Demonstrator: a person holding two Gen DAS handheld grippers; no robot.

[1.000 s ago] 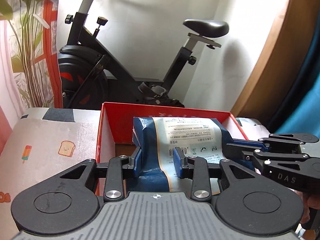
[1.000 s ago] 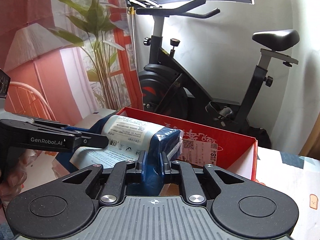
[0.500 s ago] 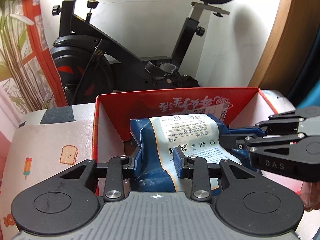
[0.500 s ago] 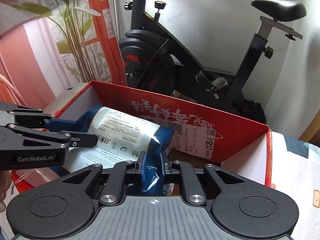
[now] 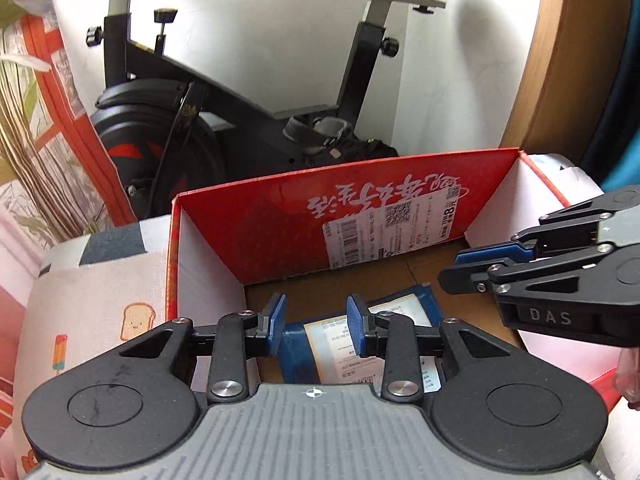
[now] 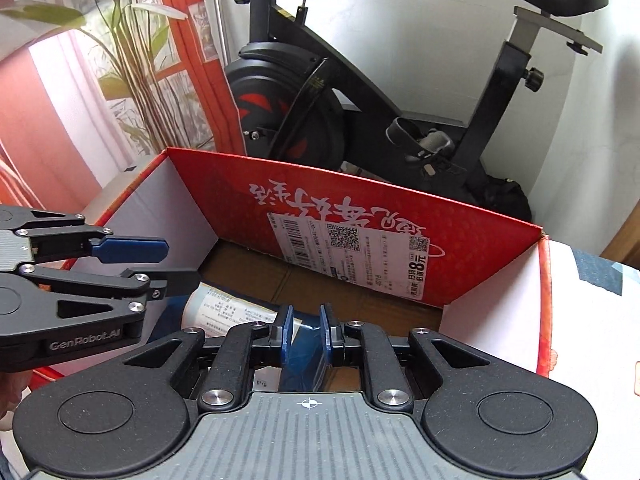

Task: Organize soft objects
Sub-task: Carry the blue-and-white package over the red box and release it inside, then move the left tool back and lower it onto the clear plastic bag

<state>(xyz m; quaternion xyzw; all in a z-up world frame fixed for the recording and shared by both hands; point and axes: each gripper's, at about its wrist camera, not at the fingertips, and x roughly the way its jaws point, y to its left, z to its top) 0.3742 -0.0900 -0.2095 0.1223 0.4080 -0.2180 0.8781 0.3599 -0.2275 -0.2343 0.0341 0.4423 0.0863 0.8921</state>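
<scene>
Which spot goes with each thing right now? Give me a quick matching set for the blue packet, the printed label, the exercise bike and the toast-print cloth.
Things:
1. blue packet
2. printed label
3. exercise bike
4. toast-print cloth

Places:
A. behind the red box, by the white wall
B. spread outside the box, along its side
C. lying on the box floor
D. stuck on the box's red inner wall

Pairs: 1-C, 2-D, 3-A, 4-B
</scene>
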